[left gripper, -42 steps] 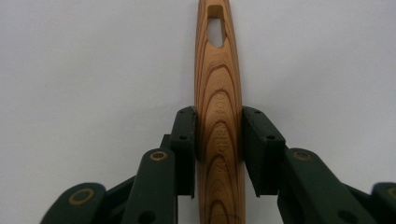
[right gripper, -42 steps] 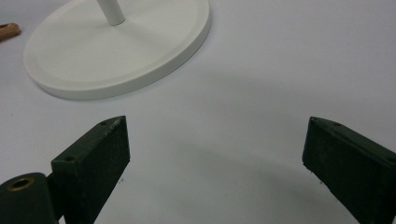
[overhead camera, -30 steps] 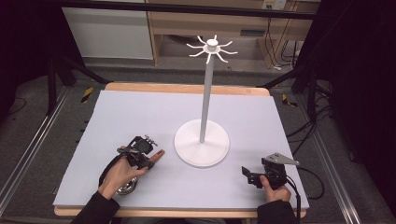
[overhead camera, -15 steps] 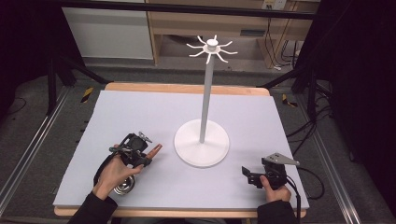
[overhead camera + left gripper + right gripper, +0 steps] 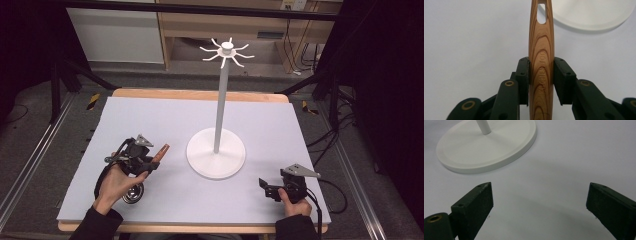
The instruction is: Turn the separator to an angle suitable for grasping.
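My left gripper [image 5: 149,162] is shut on the wooden handle [image 5: 162,150] of a kitchen utensil at the mat's left front. In the left gripper view the handle [image 5: 541,37] runs straight up between the pads [image 5: 524,72], its slotted end pointing at the white stand's base [image 5: 596,15]. The utensil's shiny metal head [image 5: 132,193] shows below the person's left hand. The tall white hook stand [image 5: 220,100] rises from a round base [image 5: 216,159] at mid-mat. My right gripper [image 5: 265,188] rests open at the front right, nothing between its fingers [image 5: 474,207], facing the base [image 5: 486,147].
A pale grey mat [image 5: 150,120] covers the wooden table. The stand's hook crown [image 5: 227,50] sits high above the mat. Black frame legs and cables lie on the floor to both sides, and a wooden shelf unit stands behind the table.
The left gripper has shifted slightly left and away with the handle, whose tip has risen a little. The right gripper has not moved.
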Motion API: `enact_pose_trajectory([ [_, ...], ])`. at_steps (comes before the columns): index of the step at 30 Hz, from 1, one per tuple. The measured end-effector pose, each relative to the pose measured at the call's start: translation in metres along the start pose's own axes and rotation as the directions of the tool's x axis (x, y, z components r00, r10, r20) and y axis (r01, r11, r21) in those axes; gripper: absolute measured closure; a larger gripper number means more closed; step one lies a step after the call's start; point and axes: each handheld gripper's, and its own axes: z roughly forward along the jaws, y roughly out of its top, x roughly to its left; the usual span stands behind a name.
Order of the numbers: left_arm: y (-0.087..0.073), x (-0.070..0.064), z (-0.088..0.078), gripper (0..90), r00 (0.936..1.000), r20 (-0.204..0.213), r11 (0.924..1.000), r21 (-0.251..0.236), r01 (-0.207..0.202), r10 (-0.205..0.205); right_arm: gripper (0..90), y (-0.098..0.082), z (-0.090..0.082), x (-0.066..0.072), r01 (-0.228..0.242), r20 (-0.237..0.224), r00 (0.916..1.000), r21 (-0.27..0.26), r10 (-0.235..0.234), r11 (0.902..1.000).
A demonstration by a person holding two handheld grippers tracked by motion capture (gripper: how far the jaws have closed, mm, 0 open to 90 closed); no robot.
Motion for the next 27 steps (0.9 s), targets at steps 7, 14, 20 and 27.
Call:
enact_pose_trajectory([
  [7, -0.002, -0.002, -0.012, 67.5, 0.9997, -0.023, 0.991, -0.134, 0.005, -0.008, 7.2, 0.001, -0.002, 0.002, -0.003, -0.001, 1.0, -0.028, 0.003, 0.9996],
  [14, -0.004, -0.003, -0.024, 67.4, 0.9993, -0.03, 0.9696, -0.244, 0.015, -0.023, 7.2, 0.002, -0.003, 0.003, -0.009, -0.004, 1.0, -0.037, 0.009, 0.9993],
  [20, -0.006, -0.002, -0.033, 67.4, 0.9985, -0.023, 0.9448, -0.325, 0.041, -0.051, 7.2, 0.002, -0.004, 0.003, -0.007, -0.007, 1.0, -0.043, 0.007, 0.9991],
  [27, -0.008, -0.004, -0.047, 67.4, 0.9976, -0.021, 0.9015, -0.43, 0.05, -0.065, 7.2, 0.002, -0.005, 0.003, -0.009, -0.012, 0.9999, -0.043, 0.009, 0.999],
])
